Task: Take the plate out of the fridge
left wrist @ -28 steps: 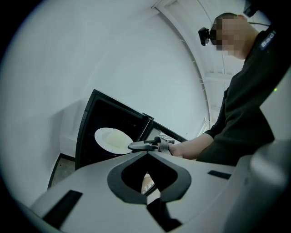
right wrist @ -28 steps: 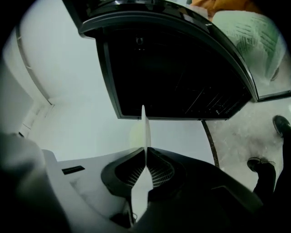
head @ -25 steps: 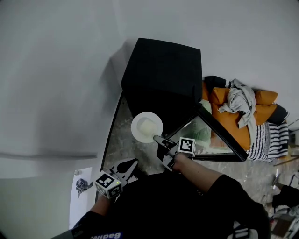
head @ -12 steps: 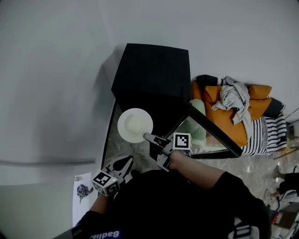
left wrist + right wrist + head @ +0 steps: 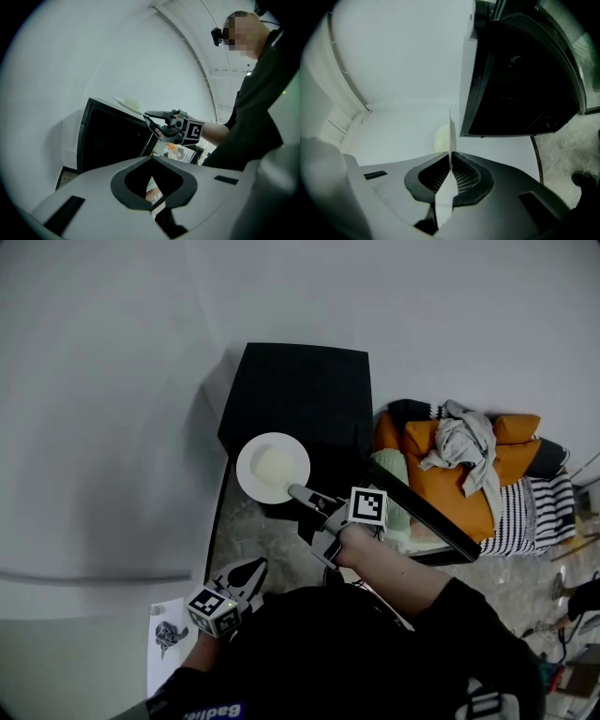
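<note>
A white plate (image 5: pixel 273 467) with a pale lump of food on it hangs just outside the black fridge (image 5: pixel 300 395), over the fridge's front left corner. My right gripper (image 5: pixel 292 489) is shut on the plate's near rim. In the right gripper view the plate (image 5: pixel 451 133) stands edge-on between the jaws, with the open fridge (image 5: pixel 520 84) to its right. The left gripper view shows the right gripper (image 5: pixel 151 116) carrying the plate (image 5: pixel 129 104) in front of the fridge (image 5: pixel 112 140). My left gripper (image 5: pixel 251 570) hangs lower left, shut and empty.
The fridge's glass door (image 5: pixel 422 512) stands open to the right. Behind it lies a pile of orange cushions and clothes (image 5: pixel 469 451). A sheet of paper with a drawing (image 5: pixel 167 626) lies on the floor at the lower left. A white wall runs along the left.
The plate and my right gripper have drawn back from the fridge opening, left and a little up. The left gripper has hardly moved.
</note>
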### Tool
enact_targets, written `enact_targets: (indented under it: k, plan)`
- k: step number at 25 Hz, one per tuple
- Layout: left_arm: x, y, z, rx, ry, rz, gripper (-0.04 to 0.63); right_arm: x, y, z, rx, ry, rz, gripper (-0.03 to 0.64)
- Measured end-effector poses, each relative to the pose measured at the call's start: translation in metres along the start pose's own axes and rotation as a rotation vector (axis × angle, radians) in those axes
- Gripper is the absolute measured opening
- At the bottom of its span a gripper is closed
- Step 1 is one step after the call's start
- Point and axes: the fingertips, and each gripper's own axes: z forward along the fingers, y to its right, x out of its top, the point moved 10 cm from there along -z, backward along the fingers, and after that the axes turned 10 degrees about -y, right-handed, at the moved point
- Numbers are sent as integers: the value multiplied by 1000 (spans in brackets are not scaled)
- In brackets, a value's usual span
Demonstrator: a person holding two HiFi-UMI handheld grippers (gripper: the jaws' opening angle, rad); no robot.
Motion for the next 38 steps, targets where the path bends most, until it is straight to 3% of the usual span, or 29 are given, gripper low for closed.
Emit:
enact_targets:
  k: [13,28,33,38]
  plan:
    - [1,7,-2,20,0,7,-2,44,-4,8,3,182,10,21]
    - [6,6,-2,47,-24,-10,-2,65,15,8,31,287,58,23]
    - [11,7,-1,37,-7,-59,-2,73,13,7,24,316,58,23]
    - [5,2,-5,59,-18,-32,-2,74,15,10,46,325,67,23]
